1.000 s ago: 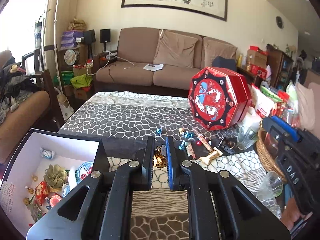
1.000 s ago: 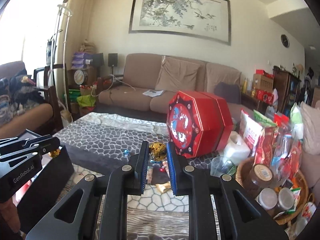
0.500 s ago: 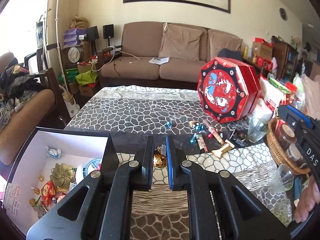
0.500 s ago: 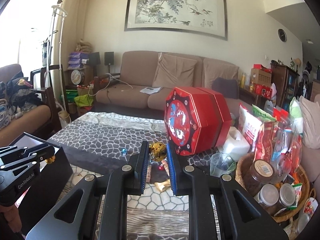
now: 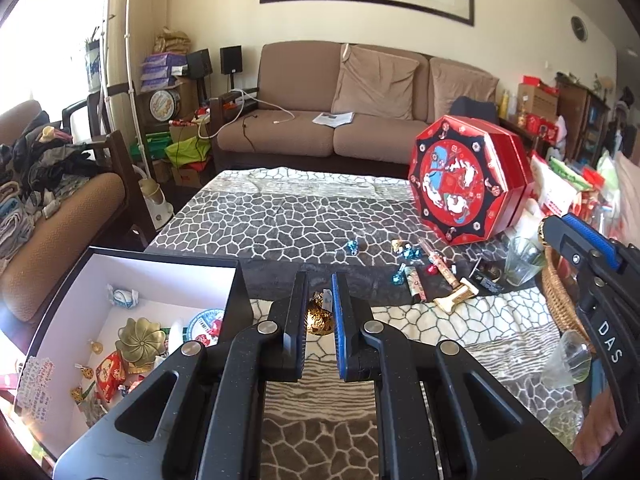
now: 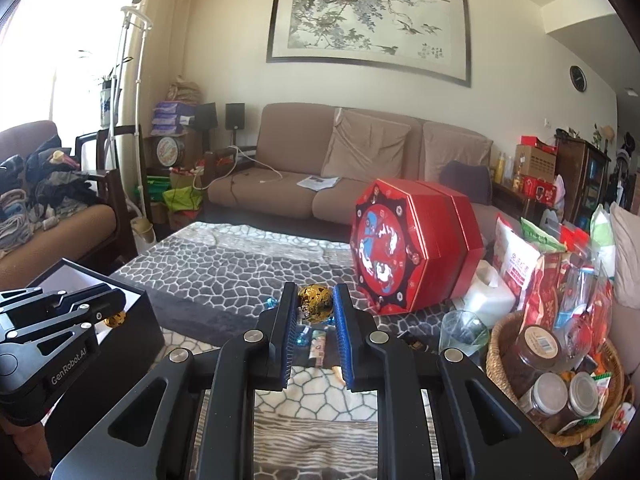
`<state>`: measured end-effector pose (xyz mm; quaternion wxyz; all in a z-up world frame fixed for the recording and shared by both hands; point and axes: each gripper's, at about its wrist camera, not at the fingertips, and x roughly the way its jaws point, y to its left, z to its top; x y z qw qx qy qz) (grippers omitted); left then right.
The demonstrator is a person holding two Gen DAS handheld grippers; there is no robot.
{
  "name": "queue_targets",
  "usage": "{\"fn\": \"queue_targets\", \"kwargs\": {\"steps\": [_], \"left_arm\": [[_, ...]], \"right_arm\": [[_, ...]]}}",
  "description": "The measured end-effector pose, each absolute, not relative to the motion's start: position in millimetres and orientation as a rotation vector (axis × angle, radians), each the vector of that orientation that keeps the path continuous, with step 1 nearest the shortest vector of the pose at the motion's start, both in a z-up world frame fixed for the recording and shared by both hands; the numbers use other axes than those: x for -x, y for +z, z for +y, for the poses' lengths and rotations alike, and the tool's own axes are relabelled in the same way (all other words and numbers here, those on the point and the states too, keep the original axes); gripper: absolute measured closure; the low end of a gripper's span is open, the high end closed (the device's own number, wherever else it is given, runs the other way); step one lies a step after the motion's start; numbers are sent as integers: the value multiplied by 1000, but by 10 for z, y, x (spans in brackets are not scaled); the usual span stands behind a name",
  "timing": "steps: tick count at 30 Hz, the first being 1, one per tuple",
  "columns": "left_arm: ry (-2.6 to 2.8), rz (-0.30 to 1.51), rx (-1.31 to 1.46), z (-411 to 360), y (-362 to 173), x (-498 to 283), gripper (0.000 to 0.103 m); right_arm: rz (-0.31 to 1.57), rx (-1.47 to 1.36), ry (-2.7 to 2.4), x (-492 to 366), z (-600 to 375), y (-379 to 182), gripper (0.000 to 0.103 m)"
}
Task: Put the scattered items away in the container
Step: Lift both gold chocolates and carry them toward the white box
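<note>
From the left wrist we see the left gripper [image 5: 319, 300] clamped on a gold-foil candy [image 5: 319, 319], just right of the black box [image 5: 168, 262] that already holds sweets. From the right wrist, our right gripper [image 6: 316, 308] squeezes another gold-foil ball [image 6: 316, 304], right of that box [image 6: 136, 320], above the scattered candies [image 6: 316, 340].

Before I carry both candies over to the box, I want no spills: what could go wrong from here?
1. The right gripper pinches its gold foil ball at the very fingertips; a jolt could let it roll out.
2. The left gripper with its gold candy is beside the open box, not over it; releasing now would likely drop it on the blanket.
3. The right gripper's swing toward the box could knock the glass.
</note>
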<state>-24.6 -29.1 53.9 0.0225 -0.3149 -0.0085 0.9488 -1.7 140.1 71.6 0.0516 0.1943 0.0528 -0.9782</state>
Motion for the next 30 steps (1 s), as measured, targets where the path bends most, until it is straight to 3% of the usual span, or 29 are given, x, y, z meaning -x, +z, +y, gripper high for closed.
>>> {"fn": "queue_targets", "kwargs": {"steps": [18, 30], "left_arm": [[3067, -14, 1004, -604, 397, 164, 92], [3138, -99, 1080, -1115, 219, 19, 92]], "right_arm": [[127, -619, -2888, 28, 1101, 665, 86], [118, -641, -2813, -9, 746, 595, 86]]}}
